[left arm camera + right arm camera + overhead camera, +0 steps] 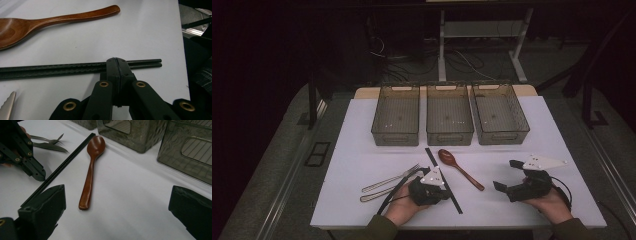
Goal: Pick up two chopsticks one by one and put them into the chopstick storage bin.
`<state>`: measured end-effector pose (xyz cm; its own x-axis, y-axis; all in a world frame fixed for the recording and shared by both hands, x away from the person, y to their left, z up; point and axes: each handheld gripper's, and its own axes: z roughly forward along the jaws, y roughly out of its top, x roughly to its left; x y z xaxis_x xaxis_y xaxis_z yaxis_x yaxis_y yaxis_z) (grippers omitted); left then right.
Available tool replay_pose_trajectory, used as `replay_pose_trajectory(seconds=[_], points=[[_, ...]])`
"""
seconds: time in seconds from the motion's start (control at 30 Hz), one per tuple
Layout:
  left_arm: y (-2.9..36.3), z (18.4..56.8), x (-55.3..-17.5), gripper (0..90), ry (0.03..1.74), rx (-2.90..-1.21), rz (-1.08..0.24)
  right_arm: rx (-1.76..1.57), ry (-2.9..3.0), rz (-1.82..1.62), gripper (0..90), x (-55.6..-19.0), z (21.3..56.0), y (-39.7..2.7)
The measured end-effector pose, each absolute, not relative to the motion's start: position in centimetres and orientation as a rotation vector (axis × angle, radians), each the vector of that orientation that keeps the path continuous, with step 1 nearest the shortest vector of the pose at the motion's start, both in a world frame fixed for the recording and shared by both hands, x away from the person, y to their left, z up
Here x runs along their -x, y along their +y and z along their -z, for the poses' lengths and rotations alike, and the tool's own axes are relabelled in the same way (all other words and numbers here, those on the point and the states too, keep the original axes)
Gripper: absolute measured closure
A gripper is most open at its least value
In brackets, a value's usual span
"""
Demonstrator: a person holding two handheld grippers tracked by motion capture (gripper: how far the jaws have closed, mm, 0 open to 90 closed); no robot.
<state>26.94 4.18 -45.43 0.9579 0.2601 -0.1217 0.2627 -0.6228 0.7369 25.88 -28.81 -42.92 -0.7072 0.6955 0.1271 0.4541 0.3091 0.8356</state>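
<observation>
A pair of black chopsticks (454, 202) lies diagonally on the white table (362, 150), with a brown wooden spoon (459, 170) just to its right. My left gripper (447, 194) is shut, its joined tips resting against the chopsticks (62, 68) near one end; nothing sits between the jaws (117, 61). The spoon (50, 21) lies beyond them. My right gripper (507, 175) stands wide open at the right, empty, facing the spoon (91, 170) and chopsticks (67, 161). The left gripper (40, 176) shows beside the sticks there.
Three dark wire-mesh bins (395, 136) (449, 136) (504, 136) stand in a row at the back. A metal fork (392, 180) and knife (379, 194) lie left of the chopsticks. The knife's serrated tip (7, 105) lies close to the left gripper.
</observation>
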Motion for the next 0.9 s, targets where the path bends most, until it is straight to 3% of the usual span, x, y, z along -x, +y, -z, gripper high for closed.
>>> replay_pose_trajectory(seconds=[0.9], points=[[1.1,45.5,-28.0,89.0,0.293,-2.275,0.017,-1.044,2.324,-1.346,0.7,-25.9,43.0,-28.8]])
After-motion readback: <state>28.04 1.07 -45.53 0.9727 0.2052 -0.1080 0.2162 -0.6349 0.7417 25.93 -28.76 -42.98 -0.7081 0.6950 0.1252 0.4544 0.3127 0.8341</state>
